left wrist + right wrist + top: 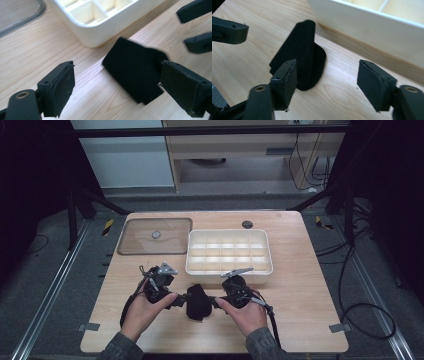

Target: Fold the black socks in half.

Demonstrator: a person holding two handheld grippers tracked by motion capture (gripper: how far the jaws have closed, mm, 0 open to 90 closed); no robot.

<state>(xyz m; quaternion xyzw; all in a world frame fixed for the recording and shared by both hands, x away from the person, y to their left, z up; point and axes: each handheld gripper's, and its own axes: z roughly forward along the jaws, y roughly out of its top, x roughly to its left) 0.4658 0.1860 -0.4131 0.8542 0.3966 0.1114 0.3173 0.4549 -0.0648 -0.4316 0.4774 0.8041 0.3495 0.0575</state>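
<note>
Cloth first: the folded black fabric piece (198, 302) lies flat on the pale wooden table (300, 300), just in front of the white plastic compartment tray (229, 269) and between our two hands. Its long axis runs from near us toward the tray (roughly crosswise to both tools). Our left gripper (115, 86) stands wide and holds nothing, the cloth's near end lying beside its right pad. Our right gripper (327, 82) is likewise spread and empty, cloth by its left jaw. We judge both about equally near.
</note>
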